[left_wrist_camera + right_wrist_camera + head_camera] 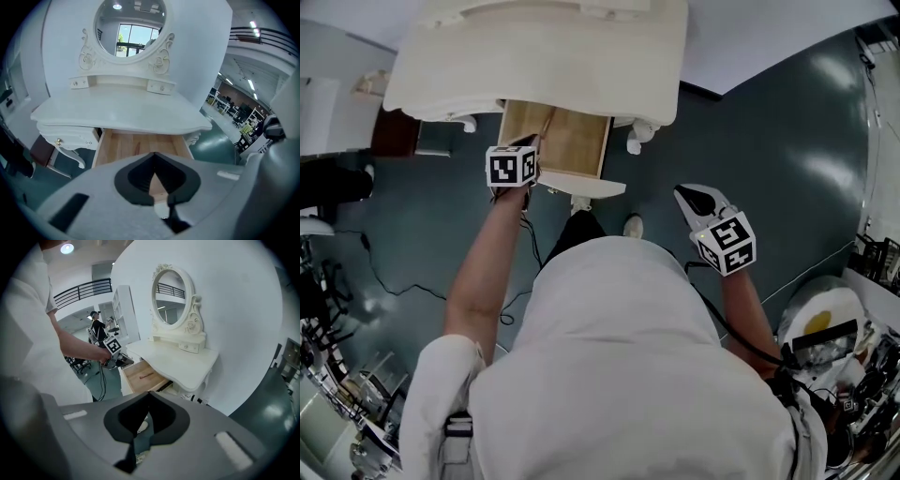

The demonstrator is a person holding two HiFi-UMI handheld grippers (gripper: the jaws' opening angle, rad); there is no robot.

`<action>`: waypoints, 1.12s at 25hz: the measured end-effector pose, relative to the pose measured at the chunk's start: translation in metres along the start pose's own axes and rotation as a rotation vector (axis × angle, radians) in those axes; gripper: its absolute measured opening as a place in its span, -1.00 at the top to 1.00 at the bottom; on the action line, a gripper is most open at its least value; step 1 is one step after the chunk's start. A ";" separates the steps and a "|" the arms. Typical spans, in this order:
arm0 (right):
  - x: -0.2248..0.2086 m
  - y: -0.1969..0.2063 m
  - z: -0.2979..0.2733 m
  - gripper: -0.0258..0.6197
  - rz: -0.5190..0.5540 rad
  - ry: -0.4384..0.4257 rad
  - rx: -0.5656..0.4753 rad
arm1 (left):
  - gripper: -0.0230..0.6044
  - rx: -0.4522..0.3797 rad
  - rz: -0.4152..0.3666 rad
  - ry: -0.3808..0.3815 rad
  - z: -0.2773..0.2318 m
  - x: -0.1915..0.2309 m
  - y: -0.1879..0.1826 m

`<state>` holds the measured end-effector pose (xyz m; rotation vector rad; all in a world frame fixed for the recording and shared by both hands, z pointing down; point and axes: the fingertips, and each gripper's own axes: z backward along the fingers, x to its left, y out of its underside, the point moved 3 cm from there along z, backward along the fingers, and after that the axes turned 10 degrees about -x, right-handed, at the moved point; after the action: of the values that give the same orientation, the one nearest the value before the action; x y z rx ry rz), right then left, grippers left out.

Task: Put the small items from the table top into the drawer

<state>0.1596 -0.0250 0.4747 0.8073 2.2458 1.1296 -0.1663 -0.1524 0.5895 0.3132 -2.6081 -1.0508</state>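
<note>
Drawer (577,141) status: pulled out from under the white table (581,56) toward me. Its long axis runs along the pull-out direction, and its white front panel faces my body. The bare wooden floor of the drawer shows in all three views.

In the right gripper view I see a thin reddish-brown streak (146,375) on the drawer floor, lying roughly along the pull-out direction. I cannot tell whether it is an item or a mark in the wood.

Left claw (532,150): positioned at the drawer's front left corner in the head view. I cannot tell whether it touches the rim. In the left gripper view it points along the drawer's long axis toward the oval mirror (130,28) at the back of the table. The jaw tips meet, only a narrow sliver of wood shows behind them, and nothing is between the pads.

Right claw (689,197): held over the dark green floor (787,141), well apart from the table and to the right of the drawer. It points toward the table's right front corner. In the right gripper view the jaw tips meet and hold nothing. A shoe (140,426) shows through the gap behind them.
</note>
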 end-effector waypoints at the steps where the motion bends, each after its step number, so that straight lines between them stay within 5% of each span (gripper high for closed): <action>1: -0.001 0.000 0.001 0.92 0.003 -0.009 -0.004 | 0.92 -0.013 -0.001 0.005 0.007 -0.006 0.001; 15: 0.009 0.008 0.039 0.92 0.100 -0.143 -0.027 | 0.92 -0.217 0.015 0.175 0.120 -0.158 0.000; 28: 0.026 0.016 0.035 0.92 0.150 -0.212 -0.030 | 0.92 -0.222 -0.106 0.274 0.157 -0.222 0.021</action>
<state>0.1692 0.0197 0.4648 1.0466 2.0176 1.0863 -0.0191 0.0317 0.4520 0.5081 -2.2315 -1.2249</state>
